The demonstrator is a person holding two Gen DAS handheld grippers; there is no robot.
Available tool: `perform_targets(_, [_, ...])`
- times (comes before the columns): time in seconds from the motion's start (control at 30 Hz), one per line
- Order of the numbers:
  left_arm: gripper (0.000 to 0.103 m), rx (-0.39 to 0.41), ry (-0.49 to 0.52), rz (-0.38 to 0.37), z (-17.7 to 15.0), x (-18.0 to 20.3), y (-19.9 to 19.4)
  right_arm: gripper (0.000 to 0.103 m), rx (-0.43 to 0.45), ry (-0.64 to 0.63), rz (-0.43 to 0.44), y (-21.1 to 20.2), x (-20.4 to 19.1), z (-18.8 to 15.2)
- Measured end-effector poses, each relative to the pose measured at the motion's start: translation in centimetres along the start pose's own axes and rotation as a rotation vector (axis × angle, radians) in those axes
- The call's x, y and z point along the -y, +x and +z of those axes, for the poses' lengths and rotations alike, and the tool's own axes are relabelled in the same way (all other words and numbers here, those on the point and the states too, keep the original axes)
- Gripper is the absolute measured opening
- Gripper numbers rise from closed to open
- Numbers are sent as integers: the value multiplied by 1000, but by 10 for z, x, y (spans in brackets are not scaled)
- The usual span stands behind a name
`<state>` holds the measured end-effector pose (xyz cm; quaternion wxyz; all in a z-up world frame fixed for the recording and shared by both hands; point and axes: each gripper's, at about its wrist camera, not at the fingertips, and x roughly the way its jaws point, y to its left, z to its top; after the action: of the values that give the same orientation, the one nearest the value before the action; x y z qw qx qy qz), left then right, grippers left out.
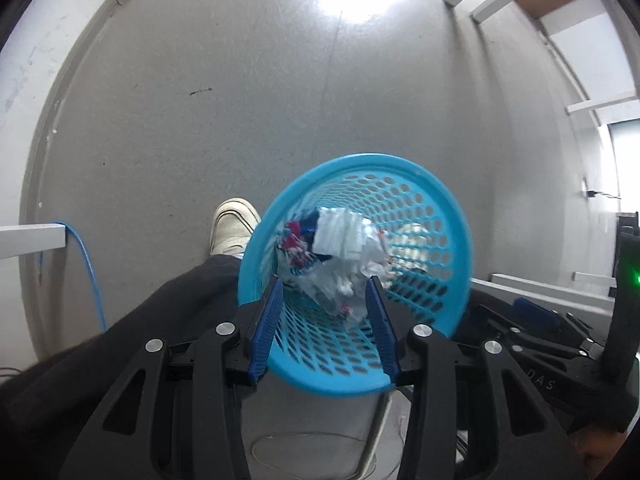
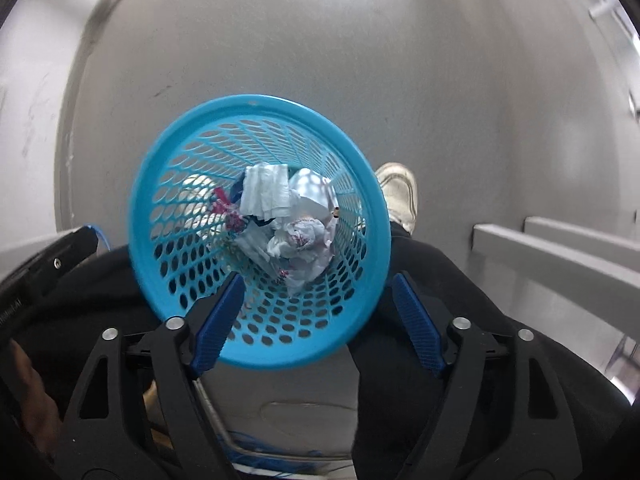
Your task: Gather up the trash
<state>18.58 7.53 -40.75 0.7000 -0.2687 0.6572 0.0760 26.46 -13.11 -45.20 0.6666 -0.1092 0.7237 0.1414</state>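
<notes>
Both the left gripper (image 1: pixel 326 286) and right gripper (image 2: pixel 320 280) hang released, empty, over the blue basket (image 2: pixel 160 168); best lift straight clear of the wrappers (image 2: pixel 288 216).

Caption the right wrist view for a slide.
Open right tool above a blue basket holding crumpled paper.

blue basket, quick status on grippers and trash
Left gripper open, empty. Right gripper open, empty. Crumpled trash lying inside the blue basket. The person's leg and shoe beside the basket, nothing blocking it.
</notes>
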Motion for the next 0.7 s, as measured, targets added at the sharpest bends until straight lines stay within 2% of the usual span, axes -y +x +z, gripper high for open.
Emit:
perform_targets(0.1, [51,2,20,-73,-20,2,-24,78,53,-26,45,-25,0,-17])
perform_targets(0.17, [54,45,52,-52,-37,4,-40,79,112,-55,30,-45,-3,-32])
perform_targets(0.23, [56,84,85,-19,-53,6,-55,83,183,-135,-33,-67,-16,-50])
perform_targets(0.33, [59,160,116,14,-74,11,-81,85,235,-186,-3,-91,-27,-73])
perform_targets(0.4, [59,218,144,81,-88,14,-99,85,254,-172,22,-101,-23,-85])
perform_targets(0.5, [61,254,173,69,-107,18,-122,88,311,-202,56,-122,-26,-107])
perform_targets(0.6, [65,291,193,48,-128,19,-143,90,358,-259,18,-135,-36,-129])
perform_targets(0.7, [67,317,210,41,-146,22,-154,90,381,-269,46,-149,-35,-144])
